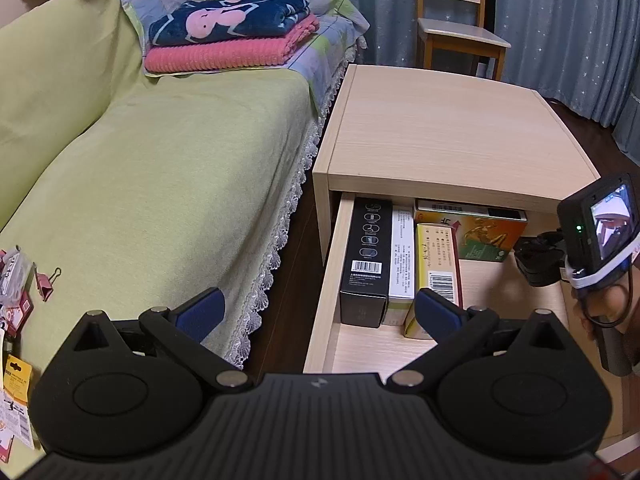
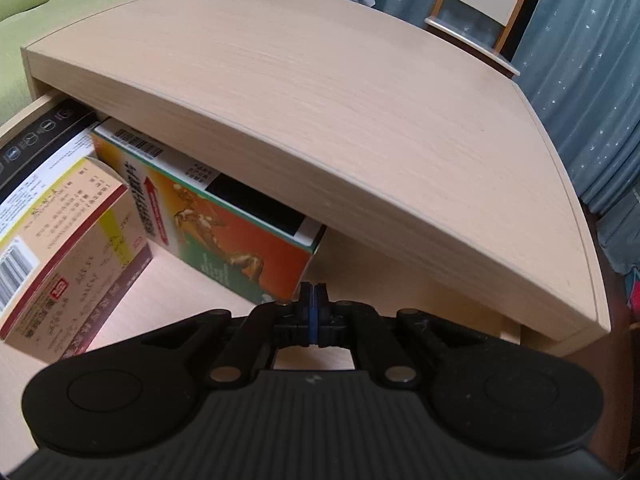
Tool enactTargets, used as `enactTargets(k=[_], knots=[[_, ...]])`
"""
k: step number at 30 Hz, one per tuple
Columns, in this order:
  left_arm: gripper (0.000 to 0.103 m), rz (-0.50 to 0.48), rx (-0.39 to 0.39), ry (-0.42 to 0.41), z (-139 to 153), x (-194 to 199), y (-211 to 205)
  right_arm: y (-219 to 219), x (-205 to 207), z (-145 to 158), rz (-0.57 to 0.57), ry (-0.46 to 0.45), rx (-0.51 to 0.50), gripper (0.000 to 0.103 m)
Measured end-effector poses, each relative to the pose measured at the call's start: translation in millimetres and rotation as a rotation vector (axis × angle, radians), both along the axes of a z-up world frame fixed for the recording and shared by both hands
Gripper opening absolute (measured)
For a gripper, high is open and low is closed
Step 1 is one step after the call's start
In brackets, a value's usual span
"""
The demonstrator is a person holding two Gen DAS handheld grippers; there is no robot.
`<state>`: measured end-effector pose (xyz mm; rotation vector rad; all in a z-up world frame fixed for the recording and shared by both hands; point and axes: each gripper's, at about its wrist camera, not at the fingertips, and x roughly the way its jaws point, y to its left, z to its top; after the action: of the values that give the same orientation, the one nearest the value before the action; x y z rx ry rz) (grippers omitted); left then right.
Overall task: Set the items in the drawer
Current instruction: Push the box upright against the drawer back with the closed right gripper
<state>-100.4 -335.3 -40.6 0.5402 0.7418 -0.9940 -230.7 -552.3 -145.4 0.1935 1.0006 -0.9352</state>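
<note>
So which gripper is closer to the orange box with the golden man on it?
The right gripper. It sits shut inside the drawer, just in front of the orange box. The left gripper hangs open near the drawer's front end, with the yellow box in between.

Left cam high, further back; right cam close over drawer; both share nightstand.

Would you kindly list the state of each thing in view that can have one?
drawer: pulled open, boxes inside
left gripper: open, empty
right gripper: shut, empty, inside the drawer
black box: lying flat in the drawer
blankets: folded, stacked on the bed
binder clip: lying on the bed
</note>
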Motion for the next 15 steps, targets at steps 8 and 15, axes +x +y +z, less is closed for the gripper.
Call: enactTargets(k=[8,15], knots=[[0.101,0.021,-0.012,0.026,-1.7,7.7,8.4,14.4,-21.1,33.6,-0.034,-0.091,0.072,0.001],[0.101,0.037,-0.04,0.063,-0.8,18.8,32.9,74.4,-15.2,69.9,0.095,-0.192,0.273,0.003]])
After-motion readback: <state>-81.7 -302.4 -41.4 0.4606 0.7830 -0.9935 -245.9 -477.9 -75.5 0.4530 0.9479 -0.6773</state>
